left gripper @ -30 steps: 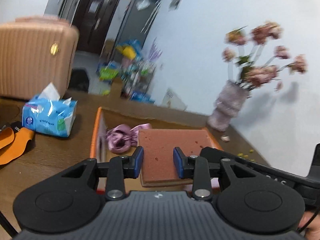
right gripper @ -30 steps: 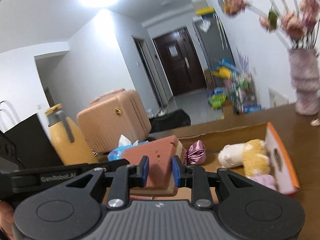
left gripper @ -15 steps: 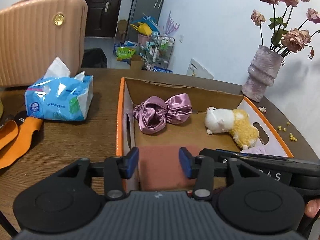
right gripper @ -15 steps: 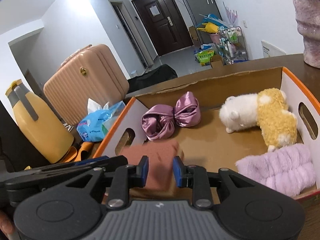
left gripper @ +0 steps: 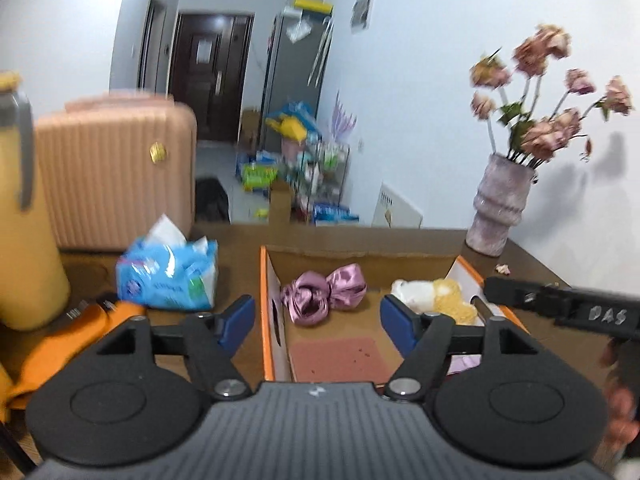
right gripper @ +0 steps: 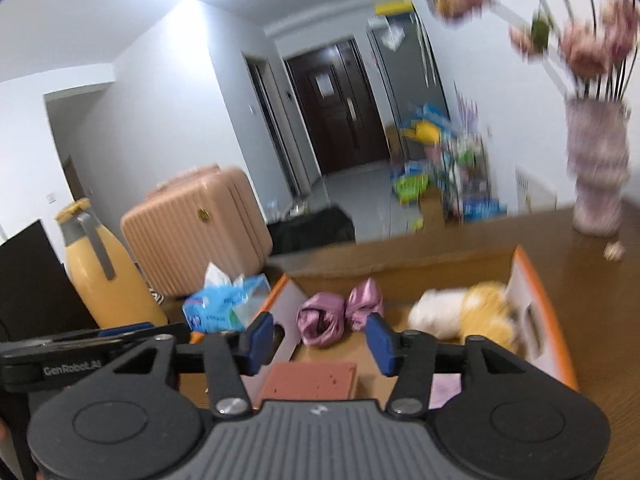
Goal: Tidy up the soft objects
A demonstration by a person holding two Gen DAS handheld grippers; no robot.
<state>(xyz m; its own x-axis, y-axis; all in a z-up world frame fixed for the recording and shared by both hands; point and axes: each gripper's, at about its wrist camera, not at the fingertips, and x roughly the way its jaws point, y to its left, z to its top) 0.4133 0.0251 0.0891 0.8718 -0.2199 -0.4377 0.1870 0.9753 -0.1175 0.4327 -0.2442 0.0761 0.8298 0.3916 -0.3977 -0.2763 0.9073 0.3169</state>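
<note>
A reddish-brown sponge [left gripper: 340, 358] lies flat in the near left corner of the orange-edged cardboard box [left gripper: 265, 292]; it also shows in the right wrist view [right gripper: 310, 380]. Behind it in the box lie a purple satin scrunchie [left gripper: 324, 293], a white and yellow plush toy [left gripper: 436, 296] and a pink fluffy cloth [left gripper: 464, 362]. My left gripper [left gripper: 317, 320] is open and empty above the sponge. My right gripper [right gripper: 320, 338] is open and empty, also above the sponge [right gripper: 310, 380], and its body shows at the right of the left wrist view [left gripper: 560, 306].
A blue tissue pack [left gripper: 168, 276], an orange strap [left gripper: 72, 340], a yellow flask [left gripper: 24, 240] and a pink suitcase [left gripper: 116, 176] stand left of the box on the wooden table. A vase of dried flowers [left gripper: 500, 208] stands behind the box at the right.
Both grippers held the sponge, lowered it into the box, then opened and let it go. Both have now drawn back and up from it.
</note>
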